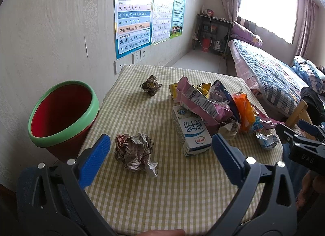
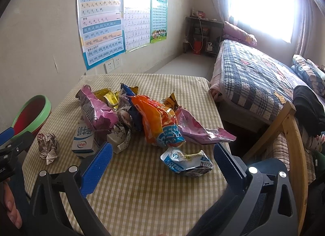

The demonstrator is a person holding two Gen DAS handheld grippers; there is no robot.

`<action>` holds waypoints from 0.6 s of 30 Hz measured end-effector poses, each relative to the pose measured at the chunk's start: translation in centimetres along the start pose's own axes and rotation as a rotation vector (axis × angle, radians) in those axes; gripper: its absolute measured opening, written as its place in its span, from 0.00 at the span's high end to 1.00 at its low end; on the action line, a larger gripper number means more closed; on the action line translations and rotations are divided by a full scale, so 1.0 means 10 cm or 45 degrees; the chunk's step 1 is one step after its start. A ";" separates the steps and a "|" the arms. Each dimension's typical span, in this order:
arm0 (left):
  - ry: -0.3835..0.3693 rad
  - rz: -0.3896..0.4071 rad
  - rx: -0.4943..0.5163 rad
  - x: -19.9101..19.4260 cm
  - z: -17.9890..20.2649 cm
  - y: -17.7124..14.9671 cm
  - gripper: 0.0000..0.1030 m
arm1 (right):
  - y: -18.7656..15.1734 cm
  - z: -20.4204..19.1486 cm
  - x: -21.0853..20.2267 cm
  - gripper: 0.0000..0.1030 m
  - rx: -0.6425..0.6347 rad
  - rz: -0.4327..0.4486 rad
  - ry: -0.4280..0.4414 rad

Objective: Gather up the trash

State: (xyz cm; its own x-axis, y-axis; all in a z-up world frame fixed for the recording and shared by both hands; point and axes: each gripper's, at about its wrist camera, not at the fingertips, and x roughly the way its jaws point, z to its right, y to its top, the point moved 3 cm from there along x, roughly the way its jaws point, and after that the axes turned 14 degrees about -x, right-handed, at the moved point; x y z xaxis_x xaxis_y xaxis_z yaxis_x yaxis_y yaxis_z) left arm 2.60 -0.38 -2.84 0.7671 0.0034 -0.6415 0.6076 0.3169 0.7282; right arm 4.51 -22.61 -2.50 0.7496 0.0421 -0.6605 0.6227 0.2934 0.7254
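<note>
Trash lies on a checked tablecloth (image 1: 162, 191). A crumpled paper ball (image 1: 135, 151) sits just ahead of my open left gripper (image 1: 160, 146), nearer its left finger. A white and blue milk carton (image 1: 190, 132) lies by the right finger. Behind it is a heap of wrappers: pink (image 1: 195, 102), orange (image 1: 243, 110). A dark crumpled wrapper (image 1: 150, 85) lies farther back. The red bin with a green rim (image 1: 63, 114) stands left of the table. My right gripper (image 2: 162, 152) is open above a crushed blue-white packet (image 2: 186, 162), with the orange bag (image 2: 156, 122) beyond.
The table (image 2: 142, 195) stands against a wall with posters (image 2: 101, 23) and sockets. A bed (image 2: 254, 79) with a plaid quilt lies to the right. A wooden chair back (image 2: 292, 134) with dark clothing stands at the table's right edge. A shelf (image 2: 203, 35) is at the far wall.
</note>
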 end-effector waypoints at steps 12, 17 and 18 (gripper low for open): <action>-0.002 -0.005 -0.005 0.00 0.00 0.00 0.05 | 0.00 0.00 0.01 0.07 0.000 0.000 0.001; -0.005 -0.010 -0.007 0.01 -0.01 0.00 0.05 | 0.00 0.00 0.01 0.07 0.000 0.000 0.002; -0.007 -0.012 -0.009 0.01 -0.01 0.00 0.05 | 0.00 0.01 0.01 0.07 0.001 -0.001 0.002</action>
State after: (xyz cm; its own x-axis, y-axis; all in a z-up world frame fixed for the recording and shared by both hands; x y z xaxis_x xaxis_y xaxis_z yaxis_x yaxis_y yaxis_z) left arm 2.66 -0.26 -2.95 0.7625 -0.0052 -0.6470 0.6134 0.3237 0.7204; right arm 4.57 -22.67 -2.56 0.7489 0.0431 -0.6613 0.6234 0.2926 0.7251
